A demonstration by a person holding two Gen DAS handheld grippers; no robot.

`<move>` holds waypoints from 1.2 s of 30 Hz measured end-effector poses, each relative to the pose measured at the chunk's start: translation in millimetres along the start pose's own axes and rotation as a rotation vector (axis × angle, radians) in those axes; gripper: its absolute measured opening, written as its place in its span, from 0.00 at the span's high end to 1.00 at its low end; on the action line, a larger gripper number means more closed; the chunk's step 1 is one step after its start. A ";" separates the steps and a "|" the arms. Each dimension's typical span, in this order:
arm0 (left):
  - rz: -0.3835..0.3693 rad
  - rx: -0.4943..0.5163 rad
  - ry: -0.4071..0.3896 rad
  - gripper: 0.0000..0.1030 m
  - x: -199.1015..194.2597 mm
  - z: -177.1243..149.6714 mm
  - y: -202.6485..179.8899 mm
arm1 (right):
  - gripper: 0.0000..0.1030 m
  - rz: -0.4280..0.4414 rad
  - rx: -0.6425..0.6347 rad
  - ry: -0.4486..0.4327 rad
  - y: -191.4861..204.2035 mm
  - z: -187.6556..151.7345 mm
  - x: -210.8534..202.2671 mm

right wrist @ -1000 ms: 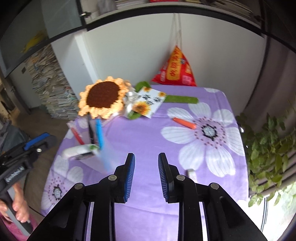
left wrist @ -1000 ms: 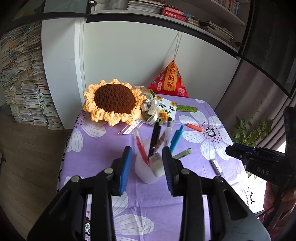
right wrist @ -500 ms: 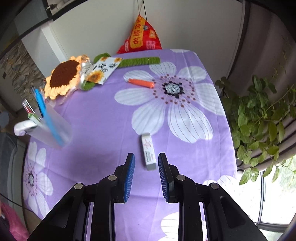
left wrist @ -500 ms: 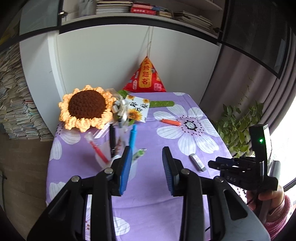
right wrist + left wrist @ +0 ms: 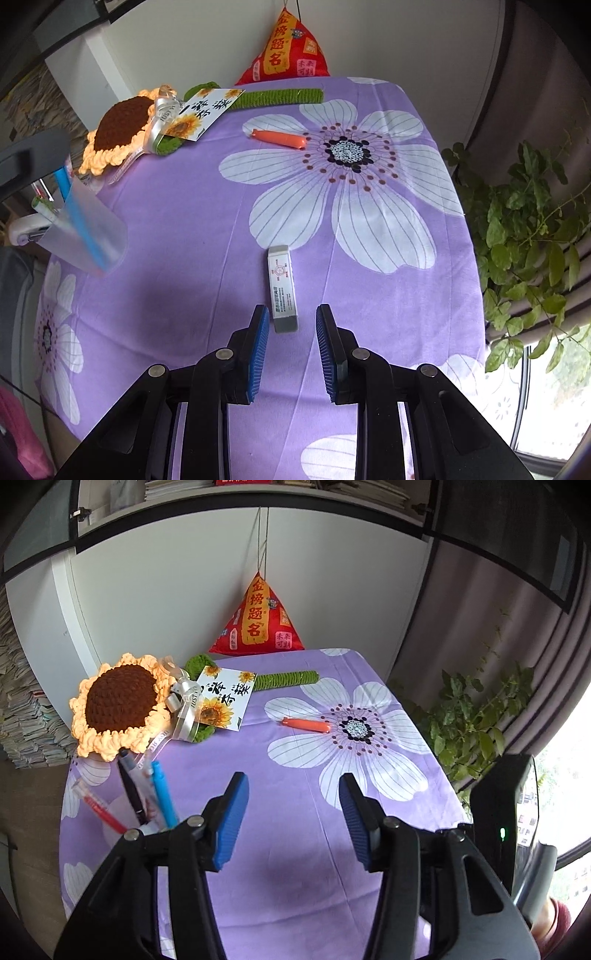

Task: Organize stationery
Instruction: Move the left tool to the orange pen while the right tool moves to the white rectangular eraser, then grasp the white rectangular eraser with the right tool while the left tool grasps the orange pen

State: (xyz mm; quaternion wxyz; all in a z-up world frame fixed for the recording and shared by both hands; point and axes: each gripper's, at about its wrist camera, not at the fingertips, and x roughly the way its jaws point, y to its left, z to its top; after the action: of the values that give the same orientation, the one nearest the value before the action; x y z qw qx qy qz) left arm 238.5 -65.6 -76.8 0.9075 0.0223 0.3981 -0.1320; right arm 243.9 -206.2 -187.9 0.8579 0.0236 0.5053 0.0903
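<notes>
A white and grey eraser (image 5: 282, 288) lies on the purple flowered tablecloth (image 5: 184, 236). My right gripper (image 5: 289, 325) is open and empty, with its fingertips on either side of the eraser's near end. An orange pen (image 5: 279, 139) lies further back; it also shows in the left wrist view (image 5: 305, 724). A translucent cup (image 5: 83, 236) holding several pens stands at the left; its pens (image 5: 147, 797) show in the left wrist view. My left gripper (image 5: 293, 801) is open and empty above the cloth, right of the cup.
A crochet sunflower (image 5: 118, 705) with a card (image 5: 221, 698) and a green crochet stem (image 5: 286, 679) lies at the back. A red triangular pouch (image 5: 258, 624) hangs at the wall. A potted plant (image 5: 532, 221) stands off the table's right edge.
My left gripper swung right, away from the cup, and opened wider. My right gripper dropped toward the eraser, which now sits between its fingertips.
</notes>
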 end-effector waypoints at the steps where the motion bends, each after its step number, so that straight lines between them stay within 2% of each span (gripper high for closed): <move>1: 0.006 -0.017 0.008 0.53 7.6 4.5 1.2 | 0.75 0.000 -0.006 0.002 1.1 1.1 2.6; 7: 0.027 -0.088 0.047 0.53 31.9 14.9 8.3 | 0.75 -0.021 -0.063 0.015 11.1 6.2 21.9; 9: 0.029 -0.083 0.065 0.53 37.3 11.9 7.5 | 0.75 -0.028 -0.065 0.017 8.5 5.7 26.4; 12: 0.031 -0.083 0.087 0.53 44.3 5.9 7.5 | 0.83 -0.009 -0.053 0.017 1.4 5.3 24.7; 18: 0.013 -0.072 0.116 0.53 51.6 -3.1 2.2 | 0.83 -0.012 -0.026 0.018 -10.5 -0.6 19.6; 23: -0.006 -0.056 0.129 0.52 58.6 2.2 -8.8 | 0.83 -0.037 -0.005 0.009 -21.0 -7.4 8.3; 28: 0.004 -0.128 0.162 0.52 82.2 19.2 -14.1 | 0.83 -0.040 0.013 -0.003 -29.2 -16.9 -1.3; 32: 0.012 -0.233 0.208 0.53 115.9 37.9 -11.5 | 0.83 -0.037 0.024 -0.014 -34.1 -24.5 -8.4; 34: 0.039 -0.309 0.218 0.53 132.9 47.3 -7.9 | 0.83 -0.038 0.033 -0.018 -38.3 -27.4 -11.3; 36: 0.084 -0.344 0.229 0.53 147.0 55.8 -7.7 | 0.83 -0.042 0.043 -0.022 -42.5 -29.4 -13.8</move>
State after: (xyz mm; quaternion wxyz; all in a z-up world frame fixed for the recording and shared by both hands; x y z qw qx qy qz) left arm 371.7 -113.8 -145.4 0.8514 -0.1014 0.5142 -0.0210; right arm 217.3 -252.0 -196.0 0.8644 0.0323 0.4981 0.0613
